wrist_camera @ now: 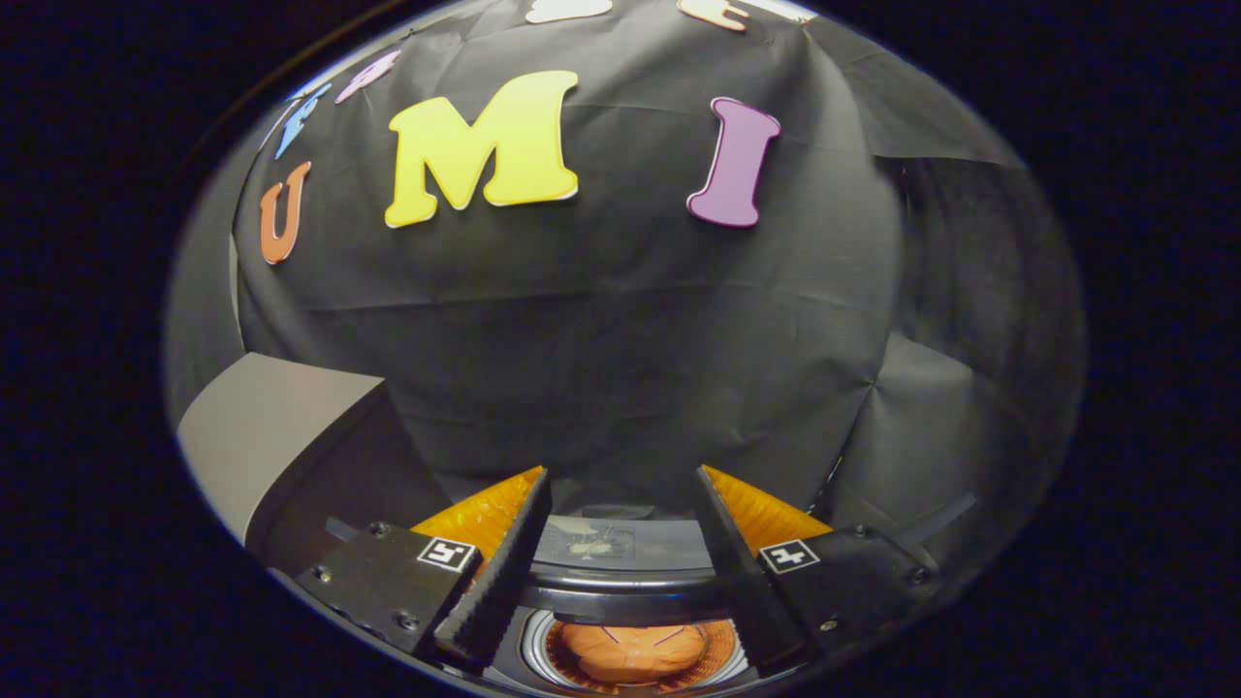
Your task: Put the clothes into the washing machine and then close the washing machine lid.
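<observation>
Hovering with tool point(620, 543) spread wide and empty above washing machine point(620, 572), clothes point(630, 651) inside drum, lid point(281, 427) unclosed.

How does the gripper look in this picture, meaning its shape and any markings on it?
The gripper has two long, wedge-shaped fingers with ribbed inner faces. Each finger sits on a blocky mount fixed with screws, and each mount carries a small square black-and-white marker. The fingers stand open.

A staged recording booth — creased black cloth wall point(620, 339) hung behind a top-loading washing machine point(620, 572) with a round metal drum — not a home laundry.
</observation>
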